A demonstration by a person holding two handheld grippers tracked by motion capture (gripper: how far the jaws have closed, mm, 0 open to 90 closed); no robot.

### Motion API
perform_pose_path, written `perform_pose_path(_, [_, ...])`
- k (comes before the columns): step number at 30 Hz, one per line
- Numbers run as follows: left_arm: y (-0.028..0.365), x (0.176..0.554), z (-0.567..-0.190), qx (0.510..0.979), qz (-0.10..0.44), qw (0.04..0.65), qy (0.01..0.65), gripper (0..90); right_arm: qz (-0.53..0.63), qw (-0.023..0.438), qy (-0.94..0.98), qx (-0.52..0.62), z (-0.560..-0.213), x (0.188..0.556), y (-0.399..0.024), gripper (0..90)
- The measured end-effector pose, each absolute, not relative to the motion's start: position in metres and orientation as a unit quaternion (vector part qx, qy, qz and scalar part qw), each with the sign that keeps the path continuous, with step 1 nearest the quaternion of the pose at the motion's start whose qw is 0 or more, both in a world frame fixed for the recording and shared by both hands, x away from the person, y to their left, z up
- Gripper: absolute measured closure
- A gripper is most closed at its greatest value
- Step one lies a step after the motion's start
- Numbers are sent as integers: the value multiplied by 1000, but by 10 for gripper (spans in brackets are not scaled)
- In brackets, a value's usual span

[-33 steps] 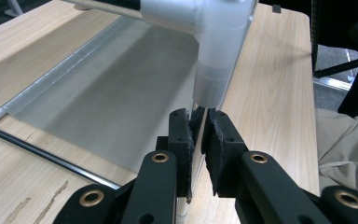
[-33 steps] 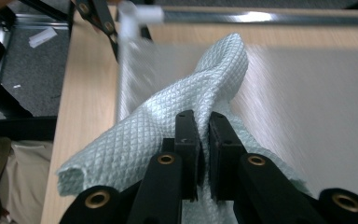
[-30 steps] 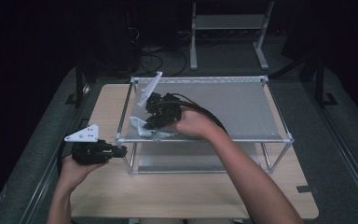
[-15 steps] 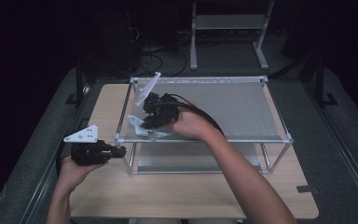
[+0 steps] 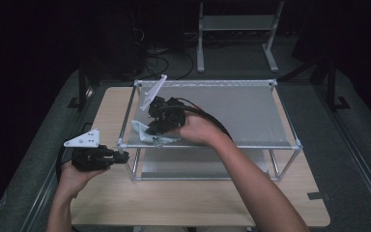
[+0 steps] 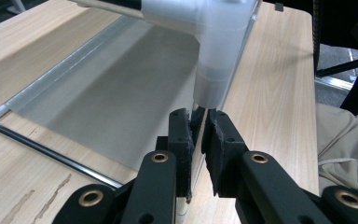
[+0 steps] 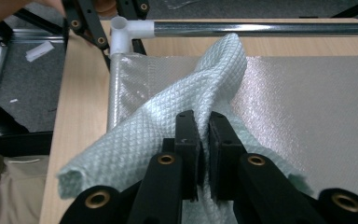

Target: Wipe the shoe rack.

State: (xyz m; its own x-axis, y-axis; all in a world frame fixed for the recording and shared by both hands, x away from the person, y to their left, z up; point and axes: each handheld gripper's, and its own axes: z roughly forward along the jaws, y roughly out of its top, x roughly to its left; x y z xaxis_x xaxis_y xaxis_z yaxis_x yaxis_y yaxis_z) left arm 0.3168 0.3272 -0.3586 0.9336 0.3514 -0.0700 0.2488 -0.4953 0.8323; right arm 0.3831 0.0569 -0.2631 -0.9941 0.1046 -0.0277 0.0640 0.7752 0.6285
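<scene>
From the left: the left gripper [image 5: 121, 157] sits at about eight o'clock on the tabletop [image 5: 198, 203], its fingers [image 6: 182, 140] pinching the near-left leg [image 6: 196, 116] of the metal frame [image 5: 212, 83], just under the white corner joint [image 6: 214, 42]. It has not shifted over the last second; it looks like a steadying hold, keeping the rack from sliding.

Moving right, the right gripper [image 5: 149, 130] works on the frame's grey top sheet [image 5: 251, 111], at roughly ten o'clock of that sheet. Its fingers [image 7: 189, 140] are pressed onto a fold of the pale quilted cloth [image 7: 168, 126], which lies bunched on the sheet near the left rail, one end reaching toward the far corner. Compared with a second ago, the hand and cloth have crept only slightly; the grip is the same.

So little has changed. My guess is that a wiping stroke across the sheet is under way or about to begin, and most of the surface to the right looks yet to be covered.
</scene>
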Motion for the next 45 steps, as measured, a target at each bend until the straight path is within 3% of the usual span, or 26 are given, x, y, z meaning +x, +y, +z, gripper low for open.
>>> perform_pose_path(4, [331, 316, -359, 861, 53, 475, 178, 804, 317, 31, 946, 61, -263, 385, 26, 833])
perform_pose_path(13, [336, 314, -359, 860, 56, 474, 182, 805, 320, 27, 945, 55, -263, 382, 30, 831])
perform_pose_path(19, [337, 313, -359, 859, 57, 474, 182, 803, 304, 40, 948, 83, -262, 381, -17, 831])
perform_pose_path(25, [341, 311, -359, 859, 58, 473, 188, 802, 312, 38, 946, 75, -263, 379, -7, 830])
perform_pose_path(30, [341, 312, -360, 856, 55, 478, 188, 802, 302, 43, 948, 96, -263, 376, -53, 831])
perform_pose_path(37, [344, 311, -359, 857, 58, 475, 192, 801, 316, 40, 945, 82, -265, 376, -29, 830])
perform_pose_path(45, [344, 310, -359, 857, 59, 475, 191, 802, 313, 41, 943, 106, -265, 370, -73, 829])
